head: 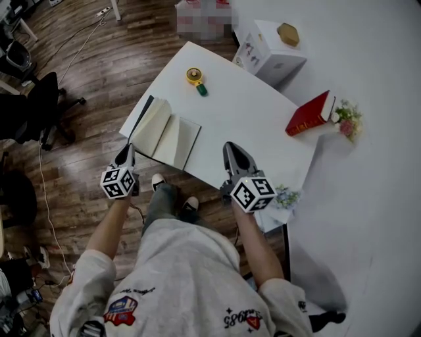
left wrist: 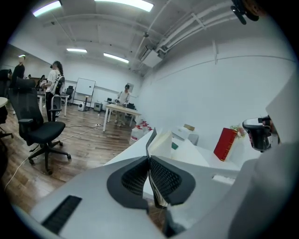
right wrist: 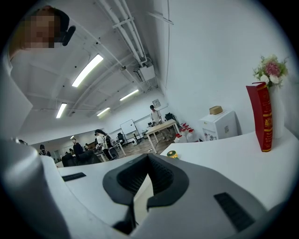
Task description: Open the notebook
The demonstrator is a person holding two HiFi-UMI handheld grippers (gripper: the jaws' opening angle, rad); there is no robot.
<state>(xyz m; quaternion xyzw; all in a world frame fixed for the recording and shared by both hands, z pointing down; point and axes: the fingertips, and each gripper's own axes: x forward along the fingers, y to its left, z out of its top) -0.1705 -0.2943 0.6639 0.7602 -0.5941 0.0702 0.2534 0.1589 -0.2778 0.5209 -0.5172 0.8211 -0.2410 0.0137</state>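
One open notebook (head: pixel 168 135), one red book (head: pixel 309 113); left claw (head: pixel 129 150) and right claw (head: pixel 230 148) both closed, empty.

Ceiling strip lights (left wrist: pixel 126 4) glare white above the left claw (left wrist: pixel 149 158); both claw views bend and blacken at their edges. The head view is dimmer, with soft shadow under the table (head: pixel 250 112).

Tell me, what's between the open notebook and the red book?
Head view: only bare white tabletop separates the open cream-paged notebook and the red hardcover book.
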